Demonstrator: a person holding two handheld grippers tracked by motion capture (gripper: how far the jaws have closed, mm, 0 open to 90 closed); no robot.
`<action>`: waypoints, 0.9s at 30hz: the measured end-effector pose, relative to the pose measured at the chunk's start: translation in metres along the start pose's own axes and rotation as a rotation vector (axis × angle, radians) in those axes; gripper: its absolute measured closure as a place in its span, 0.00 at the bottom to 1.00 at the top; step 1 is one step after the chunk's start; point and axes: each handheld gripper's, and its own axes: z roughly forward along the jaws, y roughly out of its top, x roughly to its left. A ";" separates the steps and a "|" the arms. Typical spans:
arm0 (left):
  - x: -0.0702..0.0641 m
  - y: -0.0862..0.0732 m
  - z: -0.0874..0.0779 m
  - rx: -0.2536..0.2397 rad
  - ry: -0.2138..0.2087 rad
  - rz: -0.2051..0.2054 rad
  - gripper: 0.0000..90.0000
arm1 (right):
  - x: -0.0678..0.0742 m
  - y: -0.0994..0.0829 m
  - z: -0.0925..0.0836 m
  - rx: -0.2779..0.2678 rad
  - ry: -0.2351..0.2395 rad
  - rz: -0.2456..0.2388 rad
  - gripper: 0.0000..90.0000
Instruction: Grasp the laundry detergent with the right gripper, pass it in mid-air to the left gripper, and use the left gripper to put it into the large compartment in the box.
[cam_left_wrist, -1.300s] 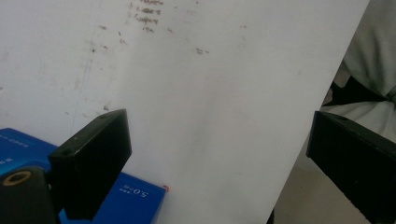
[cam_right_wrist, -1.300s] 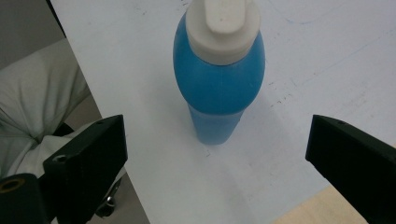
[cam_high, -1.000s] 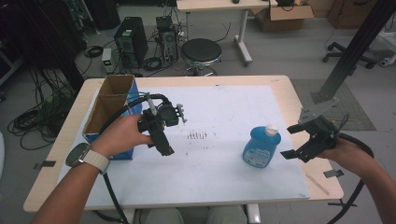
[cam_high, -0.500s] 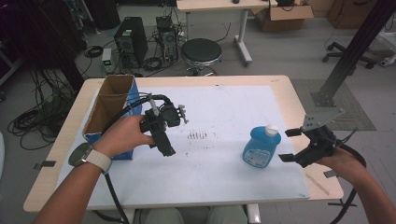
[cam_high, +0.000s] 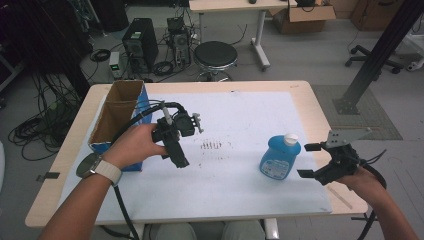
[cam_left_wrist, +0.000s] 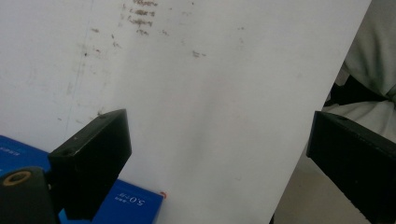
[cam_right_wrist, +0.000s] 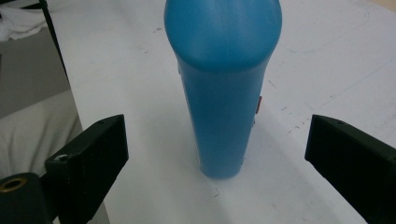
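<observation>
Blue bottle (cam_right_wrist: 223, 88) upright, near wide-spread right gripper (cam_high: 314, 160), untouched

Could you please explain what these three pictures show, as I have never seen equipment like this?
A person sits at a table and holds a two-jaw gripper in each hand. The high view looks down from above; each of the other two comes from a camera riding on one gripper, looking along its black jaws. The left gripper is open over the white sheet, beside a blue cardboard box. The right gripper is open and faces an upright blue bottle without touching it. Neither gripper holds anything.
</observation>
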 end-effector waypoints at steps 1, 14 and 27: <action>0.000 0.000 0.000 -0.001 0.000 0.000 0.08 | 0.000 -0.001 0.000 -0.009 0.002 0.000 0.07; 0.001 -0.001 0.003 0.004 -0.003 -0.004 0.08 | -0.001 -0.018 0.004 -0.096 0.007 0.027 0.06; 0.001 0.001 0.005 0.012 -0.007 0.003 0.08 | -0.001 -0.029 0.011 -0.120 0.012 0.031 0.07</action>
